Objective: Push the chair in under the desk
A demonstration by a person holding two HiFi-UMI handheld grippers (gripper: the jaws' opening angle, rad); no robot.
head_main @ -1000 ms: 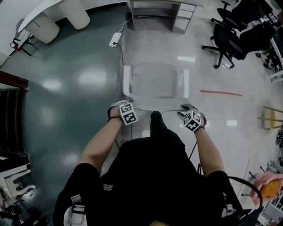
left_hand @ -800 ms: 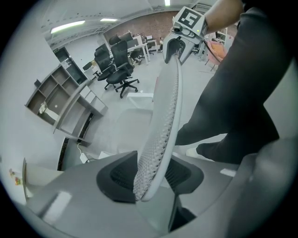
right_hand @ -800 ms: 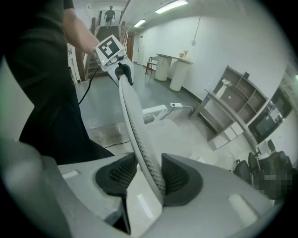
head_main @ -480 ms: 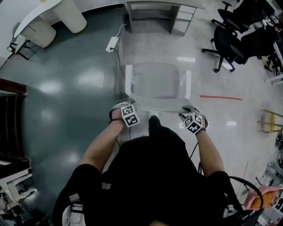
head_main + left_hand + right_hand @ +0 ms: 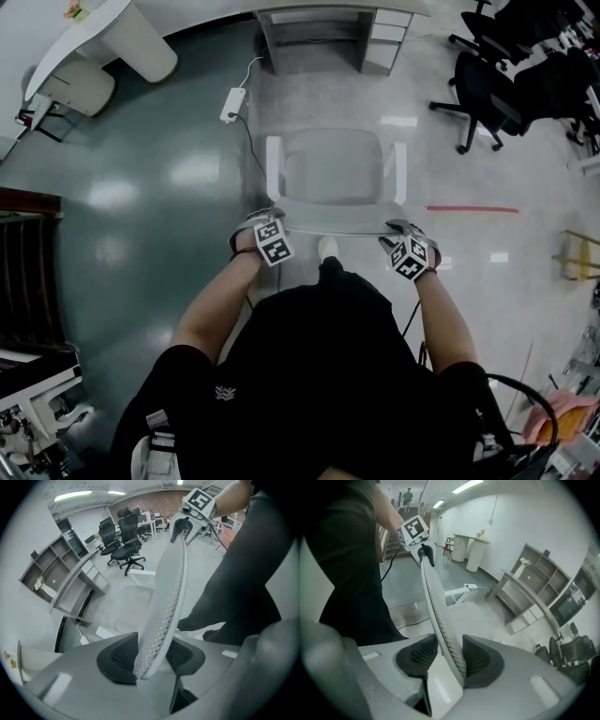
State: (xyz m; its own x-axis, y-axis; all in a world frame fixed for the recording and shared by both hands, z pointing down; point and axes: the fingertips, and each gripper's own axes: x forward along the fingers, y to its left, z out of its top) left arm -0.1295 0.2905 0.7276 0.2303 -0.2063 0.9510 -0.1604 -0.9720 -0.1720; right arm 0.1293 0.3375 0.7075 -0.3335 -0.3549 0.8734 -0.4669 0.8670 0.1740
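Power strip: one, on the floor, left of the desk.
Left gripper: one, arm stretched forward, jaws clamped on the backrest's left top edge.
Chair: one, white, facing the single desk, well short of it.
Right gripper: one, arm forward, jaws clamped on the backrest's right top edge.

White power strip lying on the grey floor, red tape strip farther right, black office chairs beyond.
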